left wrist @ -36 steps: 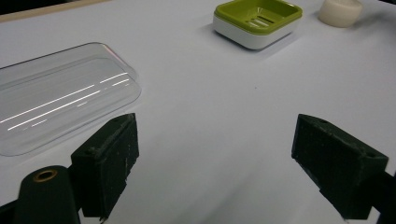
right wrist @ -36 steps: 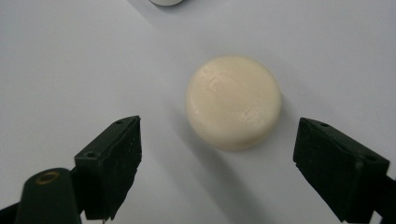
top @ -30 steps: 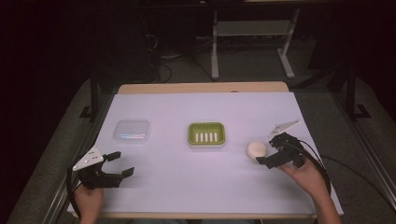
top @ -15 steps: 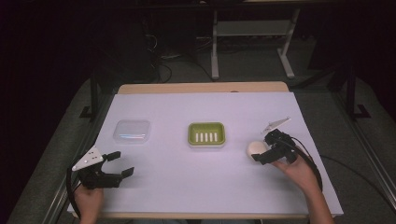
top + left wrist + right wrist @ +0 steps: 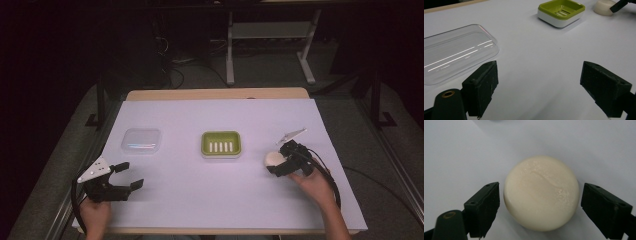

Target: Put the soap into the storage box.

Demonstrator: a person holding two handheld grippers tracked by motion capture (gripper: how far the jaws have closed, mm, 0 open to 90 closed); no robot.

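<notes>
Round cream-coloured soap bar lies flat on the white-covered table, toward the right edge, approx. midway between near and far edges. Right gripper is positioned around it: fingers spread apart, one each side of the bar, a small gap visible at both flanks, no contact made. Judged handling: rigid, light, smooth waxy surface, prob. slippery under pinch; curved rim gives little purchase, so best hold is across the widest diameter, low on the sides, w/ moderate squeeze to avoid squirting out or denting. Left gripper sits near the table's near-left corner, fingers wide apart, holding nothing. Other items: green rectangular slotted soap dish w/ white base at table centre, well apart from the bar; clear plastic rectangular lid toward the left edge. Nothing obstructs the path between bar and dish.
</notes>
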